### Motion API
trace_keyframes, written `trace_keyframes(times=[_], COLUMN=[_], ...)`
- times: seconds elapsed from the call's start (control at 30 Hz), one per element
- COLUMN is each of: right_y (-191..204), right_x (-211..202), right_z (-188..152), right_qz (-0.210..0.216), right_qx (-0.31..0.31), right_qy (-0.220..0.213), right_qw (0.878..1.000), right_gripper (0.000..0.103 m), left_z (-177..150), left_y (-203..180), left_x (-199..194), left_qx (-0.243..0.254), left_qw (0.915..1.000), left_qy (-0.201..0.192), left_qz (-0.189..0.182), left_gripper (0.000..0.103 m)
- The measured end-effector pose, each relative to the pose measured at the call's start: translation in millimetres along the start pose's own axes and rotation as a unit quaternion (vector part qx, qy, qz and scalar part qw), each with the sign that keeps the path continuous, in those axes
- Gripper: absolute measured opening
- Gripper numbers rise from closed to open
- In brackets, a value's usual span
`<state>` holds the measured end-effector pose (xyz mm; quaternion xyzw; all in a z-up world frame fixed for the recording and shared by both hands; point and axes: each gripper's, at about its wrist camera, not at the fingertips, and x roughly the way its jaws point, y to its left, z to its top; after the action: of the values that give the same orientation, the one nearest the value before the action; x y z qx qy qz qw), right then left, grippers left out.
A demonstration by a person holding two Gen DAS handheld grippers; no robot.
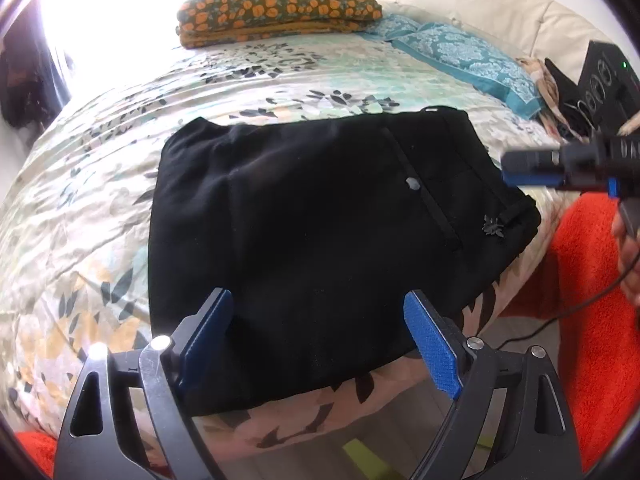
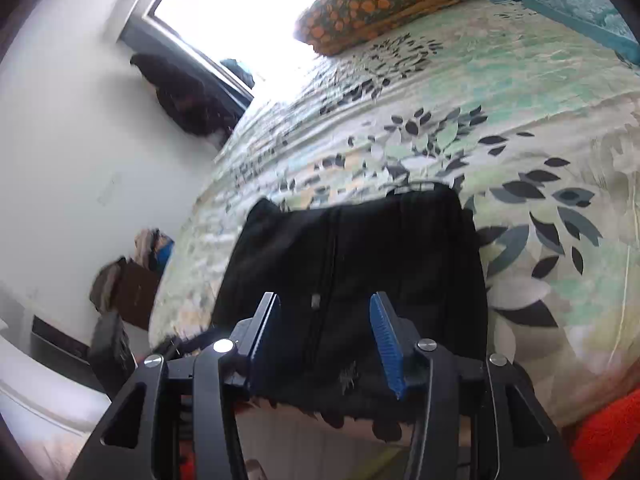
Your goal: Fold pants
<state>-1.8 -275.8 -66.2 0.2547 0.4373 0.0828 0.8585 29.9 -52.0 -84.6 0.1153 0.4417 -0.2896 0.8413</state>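
From the left wrist, the pants (image 1: 320,232) lie as a compact black rectangle near the bed's (image 1: 120,184) edge, so the folding looks nearly done. The left gripper (image 1: 318,316) has its jaws spread and empty. Only here does the right gripper (image 1: 560,168) show from the side, beside an orange towel (image 1: 592,280).

From the right wrist, the right gripper's jaws also stand spread over the pants. Only this view shows the window (image 2: 240,4).

The left gripper (image 1: 318,344) has its two blue pads wide apart with nothing between them. The right gripper (image 2: 325,338) is spread apart too, and holds nothing. Seen from the left wrist view, it comes in from the right side.
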Motion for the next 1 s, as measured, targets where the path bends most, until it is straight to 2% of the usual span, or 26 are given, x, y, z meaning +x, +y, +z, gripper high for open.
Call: trace_keyframes(times=[0.03,0.07,0.1,0.13,0.2,0.23,0.3,0.37,0.47,0.57,0.67,0.73,0.77,0.87,0.9,0.97,1.0], right_y=[-2.2,-12.2,-22.0,-27.6,-24.3,-17.0,-2.3,8.8,24.2,37.4,40.0,33.9,26.0,-11.6,-21.3,-30.6,-30.5], right_x=[11.9,22.5,24.7,20.1,9.3,1.8,-11.3,-15.5,-11.9,-6.0,9.4,27.7,40.1,79.9,83.7,77.2,76.5], right_z=[-12.8,-25.1,-32.2,-32.5,-25.0,-21.1,-13.7,0.7,29.1,52.0,67.4,71.9,71.6,55.4,48.7,43.2,43.5], right_qz=[-0.027,-0.048,-0.049,-0.049,-0.063,-0.078,-0.106,-0.116,-0.116,-0.111,-0.102,-0.105,-0.11,-0.165,-0.165,-0.142,-0.144], right_qx=[-0.001,0.012,0.031,0.046,0.035,0.014,-0.033,-0.063,-0.092,-0.111,-0.113,-0.114,-0.115,-0.121,-0.119,-0.108,-0.109], right_qy=[0.035,0.065,0.07,0.063,0.058,0.042,0.005,-0.016,-0.032,-0.046,-0.042,-0.032,-0.019,0.023,0.017,-0.006,-0.002], right_qw=[0.999,0.997,0.996,0.996,0.996,0.996,0.994,0.991,0.988,0.987,0.987,0.987,0.987,0.978,0.979,0.984,0.984], right_gripper=[0.049,0.041,0.031,0.028,0.028,0.031,0.044,0.044,0.044,0.044,0.044,0.045,0.049,0.052,0.054,0.054,0.054], left_z=[-1.5,-3.7,-4.5,-4.0,1.4,6.4,22.7,44.7,79.7,107.6,122.1,128.5,134.1,124.0,120.3,112.5,110.4], left_y=[0.2,-2.0,-3.1,-3.2,4.2,11.5,30.0,53.3,85.5,98.5,92.6,89.0,91.8,101.3,110.7,125.5,129.8], left_x=[2.6,2.8,0.4,-3.9,-17.2,-23.9,-31.6,-29.9,-20.3,-10.0,8.5,37.8,60.8,109.4,118.7,119.6,121.2], left_qx=[0.001,0.004,0.006,0.003,-0.029,-0.045,-0.074,-0.105,-0.147,-0.155,-0.129,-0.121,-0.12,-0.137,-0.154,-0.193,-0.203], left_qw=[1.0,0.9999,0.9998,0.9998,0.9995,0.9987,0.9963,0.9932,0.9865,0.9837,0.9882,0.9897,0.9899,0.9889,0.9867,0.9812,0.9791], left_qy=[0.009,0.015,0.015,0.014,0.004,-0.006,-0.029,-0.034,-0.024,-0.015,-0.01,0.013,0.028,0.057,0.051,0.011,0.008], left_qz=[0.004,0.007,0.011,0.011,-0.011,-0.025,-0.033,-0.036,-0.067,-0.09,-0.082,-0.075,-0.07,-0.013,-0.005,0.0,0.014], left_gripper=[0.089,0.089,0.089,0.089,0.089,0.089,0.089,0.09,0.09,0.09,0.09,0.09,0.09,0.084,0.084,0.085,0.085])
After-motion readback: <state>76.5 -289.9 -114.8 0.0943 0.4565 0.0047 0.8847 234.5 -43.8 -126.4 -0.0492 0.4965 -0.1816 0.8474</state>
